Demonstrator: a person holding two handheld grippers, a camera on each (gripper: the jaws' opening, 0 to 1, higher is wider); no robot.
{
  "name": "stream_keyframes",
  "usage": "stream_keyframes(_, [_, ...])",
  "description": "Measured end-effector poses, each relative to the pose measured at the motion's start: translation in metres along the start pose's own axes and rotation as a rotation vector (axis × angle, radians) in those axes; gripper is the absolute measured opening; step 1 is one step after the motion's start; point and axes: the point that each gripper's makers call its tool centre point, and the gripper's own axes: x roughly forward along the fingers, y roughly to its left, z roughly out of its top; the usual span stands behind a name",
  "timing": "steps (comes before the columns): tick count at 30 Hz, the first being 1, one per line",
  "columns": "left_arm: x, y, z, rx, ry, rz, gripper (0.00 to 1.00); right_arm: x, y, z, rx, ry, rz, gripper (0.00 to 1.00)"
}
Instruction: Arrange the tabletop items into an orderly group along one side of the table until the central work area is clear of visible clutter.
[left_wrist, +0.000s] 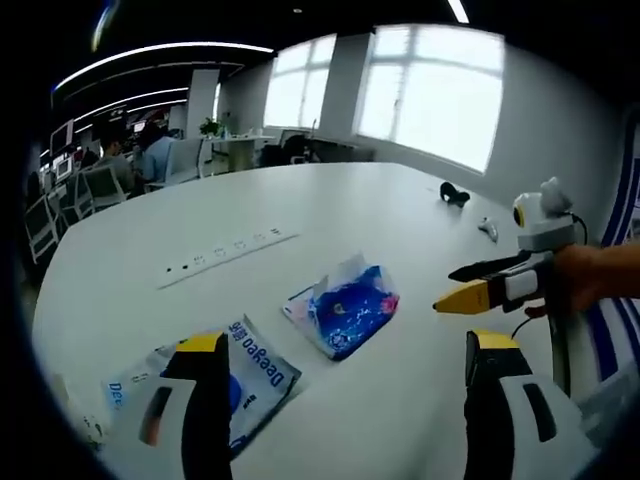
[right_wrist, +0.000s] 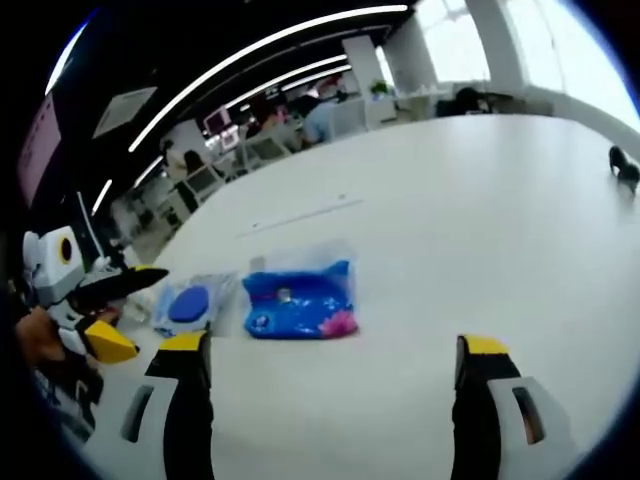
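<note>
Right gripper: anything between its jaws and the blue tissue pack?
No. In the right gripper view, bare white table separates the open right gripper from the blue tissue pack.

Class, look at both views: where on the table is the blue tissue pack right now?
The blue tissue pack lies flat on the white table, just right of the Deegeo wipes packet in the left gripper view; the right gripper view shows the same.

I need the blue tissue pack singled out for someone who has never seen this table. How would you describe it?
On the big white table, look just beyond the flat, pale Deegeo packet lying near the left gripper. The tissue pack is the puffier, deep blue one with pink patches and crumpled clear plastic rising from its top.
</note>
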Motion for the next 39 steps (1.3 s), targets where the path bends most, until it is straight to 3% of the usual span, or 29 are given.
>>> stream_keyframes(10, [0.022, -0.013, 0.007, 0.033, 0.014, -0.019, 0.99, -0.001, -0.018, 0.004, 0.012, -0.002, -0.024, 1.0])
stream_keyframes(20, [0.041, -0.017, -0.003, 0.039, 0.059, -0.013, 0.98, -0.002, -0.029, 0.005, 0.049, -0.012, -0.036, 1.0])
stream_keyframes(26, [0.046, -0.012, -0.004, 0.023, 0.071, 0.013, 0.96, 0.006, -0.031, 0.004, 0.059, -0.002, -0.031, 0.99])
stream_keyframes(30, [0.049, -0.002, -0.011, 0.0, 0.113, 0.044, 0.88, 0.012, -0.03, 0.007, 0.063, -0.003, -0.026, 0.98])
stream_keyframes(36, [0.054, 0.013, -0.012, -0.034, 0.11, 0.093, 0.83, 0.022, -0.026, 0.013, 0.078, -0.016, -0.001, 0.95])
stream_keyframes(39, [0.056, 0.018, -0.014, -0.029, 0.12, 0.116, 0.81, 0.03, -0.022, 0.011, 0.062, 0.008, 0.007, 0.93])
